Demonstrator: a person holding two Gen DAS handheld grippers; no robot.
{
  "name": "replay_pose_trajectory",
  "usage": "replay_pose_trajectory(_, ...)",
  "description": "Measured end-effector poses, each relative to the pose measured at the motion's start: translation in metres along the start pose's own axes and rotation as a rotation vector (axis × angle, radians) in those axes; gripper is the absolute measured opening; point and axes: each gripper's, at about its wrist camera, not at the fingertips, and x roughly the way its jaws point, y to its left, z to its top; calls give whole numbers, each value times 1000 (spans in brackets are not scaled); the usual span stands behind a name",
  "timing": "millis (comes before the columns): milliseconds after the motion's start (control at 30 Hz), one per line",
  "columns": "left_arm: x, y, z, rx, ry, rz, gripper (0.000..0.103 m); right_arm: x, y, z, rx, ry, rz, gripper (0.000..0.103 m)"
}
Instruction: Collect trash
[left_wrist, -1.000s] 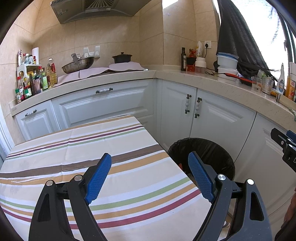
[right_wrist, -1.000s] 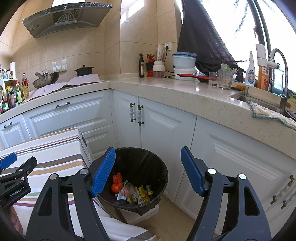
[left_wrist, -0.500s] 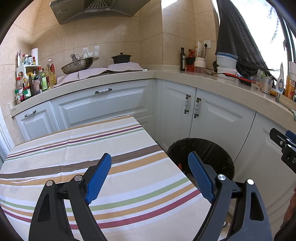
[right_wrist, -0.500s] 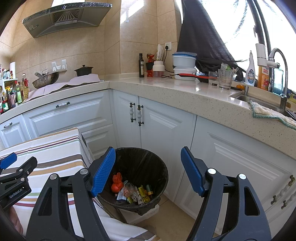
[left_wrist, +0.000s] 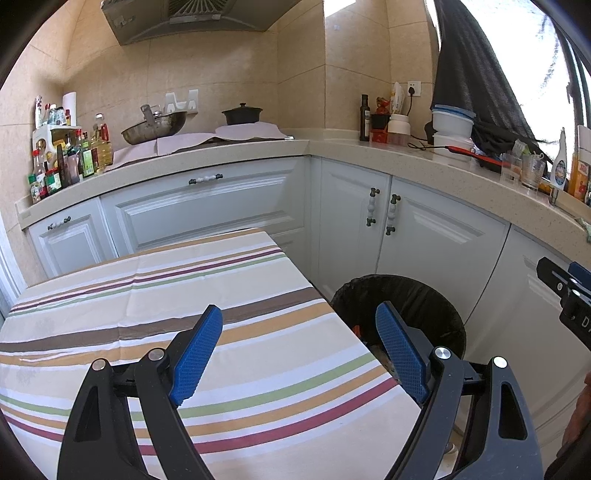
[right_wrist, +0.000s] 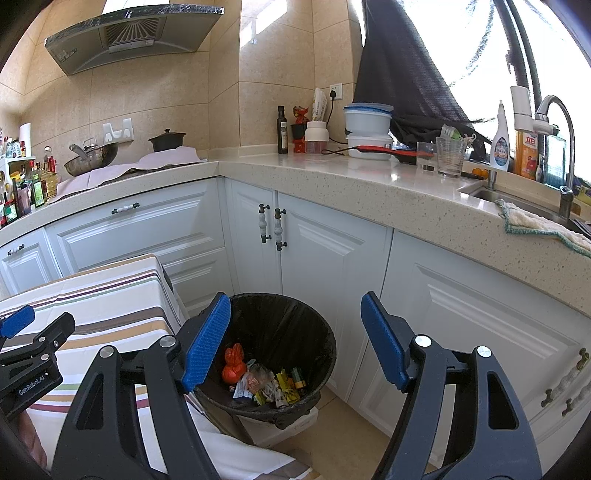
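Note:
A round trash bin with a black liner (right_wrist: 325, 343) stands on the floor beside the table, also in the left wrist view (left_wrist: 439, 306). Inside lie a red tied bag (right_wrist: 233, 365) and several crumpled wrappers (right_wrist: 273, 386). My right gripper (right_wrist: 295, 339) is open and empty, held above the bin's mouth. My left gripper (left_wrist: 299, 350) is open and empty, above the right part of the striped tablecloth (left_wrist: 147, 295). The left gripper also shows at the left edge of the right wrist view (right_wrist: 33, 343).
White cabinets (right_wrist: 317, 254) stand close behind the bin under a speckled counter (right_wrist: 369, 181). The counter holds bottles, bowls, glasses and a sink with a tap (right_wrist: 554, 122). A wok (left_wrist: 153, 125) and a pot sit on the far counter.

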Motion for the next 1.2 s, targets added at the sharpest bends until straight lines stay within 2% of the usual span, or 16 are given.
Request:
replay_pose_trajectory(400,1,-3,0,21,-6,14,84,1,1,-2,0,4,-1,71)
replay_pose_trajectory(633,1,-4,-1,20,-10,-19,85,2,2,-5,-2,8,0,71)
replay_pose_trajectory(867,-1,-5,-1,40,-33,-8,85,3,4,-9,-3,10,0,71)
replay_pose_trajectory(1200,6,-2,-2,26,9,-26,85,4,4,-8,-4,11,0,73)
